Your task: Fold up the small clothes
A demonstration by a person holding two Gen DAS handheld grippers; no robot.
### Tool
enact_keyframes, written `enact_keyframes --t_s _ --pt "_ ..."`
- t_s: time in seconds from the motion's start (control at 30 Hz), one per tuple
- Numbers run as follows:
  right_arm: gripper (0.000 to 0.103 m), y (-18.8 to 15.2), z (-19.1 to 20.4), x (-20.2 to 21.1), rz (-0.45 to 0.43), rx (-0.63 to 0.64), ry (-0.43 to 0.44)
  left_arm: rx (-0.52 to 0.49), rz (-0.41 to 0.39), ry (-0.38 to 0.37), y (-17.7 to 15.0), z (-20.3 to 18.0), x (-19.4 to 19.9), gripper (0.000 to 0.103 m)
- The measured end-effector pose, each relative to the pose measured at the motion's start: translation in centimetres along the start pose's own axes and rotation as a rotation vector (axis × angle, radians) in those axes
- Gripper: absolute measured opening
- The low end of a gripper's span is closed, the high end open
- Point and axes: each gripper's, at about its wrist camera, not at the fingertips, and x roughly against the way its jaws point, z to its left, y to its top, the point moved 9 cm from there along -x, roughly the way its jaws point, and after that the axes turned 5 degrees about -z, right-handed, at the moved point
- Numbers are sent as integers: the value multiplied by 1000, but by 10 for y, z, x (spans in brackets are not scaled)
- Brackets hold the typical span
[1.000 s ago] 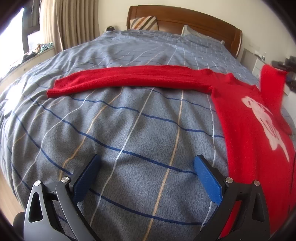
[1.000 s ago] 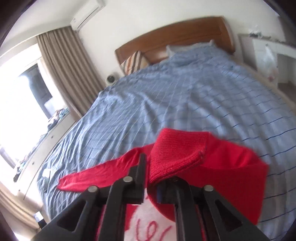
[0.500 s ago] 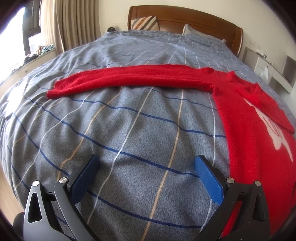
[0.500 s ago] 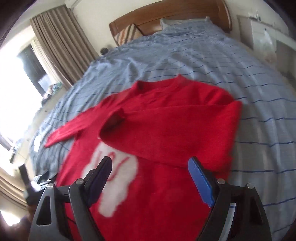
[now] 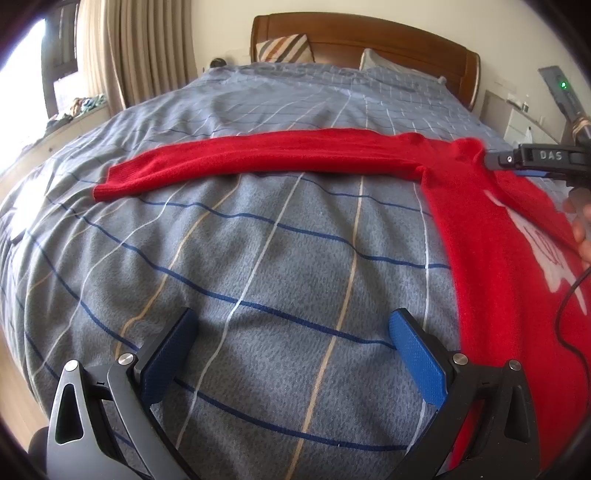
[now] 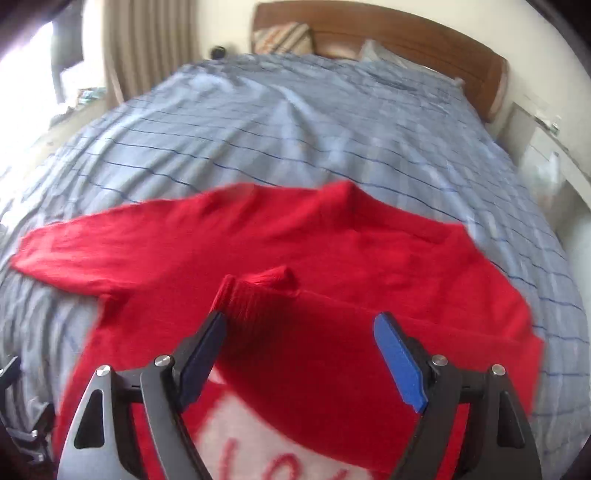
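Observation:
A small red sweater (image 5: 491, 236) with a white design lies flat on the bed. Its left sleeve (image 5: 258, 158) stretches straight out to the left. Its right sleeve (image 6: 351, 332) is folded across the chest, with the cuff (image 6: 255, 291) near the middle. My left gripper (image 5: 291, 347) is open and empty over bare bedspread, left of the sweater's body. My right gripper (image 6: 299, 343) is open and empty just above the folded sleeve; it also shows at the right edge of the left wrist view (image 5: 535, 162).
The bed has a blue-grey checked bedspread (image 5: 258, 258), a wooden headboard (image 5: 369, 33) and pillows (image 5: 284, 48). Curtains and a window sill (image 5: 74, 107) are on the left, a white nightstand (image 5: 517, 114) on the right.
My right gripper carried the right sleeve's cuff over the chest, opened and let it go, then swung round above it. My left gripper has stayed open and hardly moved.

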Motion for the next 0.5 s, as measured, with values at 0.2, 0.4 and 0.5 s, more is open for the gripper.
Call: enact_keyframes --t_s 0.2,0.4,0.5 --pt "81 -17 -18 62 -105 22 10 13 14 -9 2 2 -1 103" --pt "83 -91 -128 136 -146 -131 -151 13 16 -11 3 3 -2 103" --pt "84 -143 -187 161 -142 -239 -228 7 11 -5 3 4 -2 103"
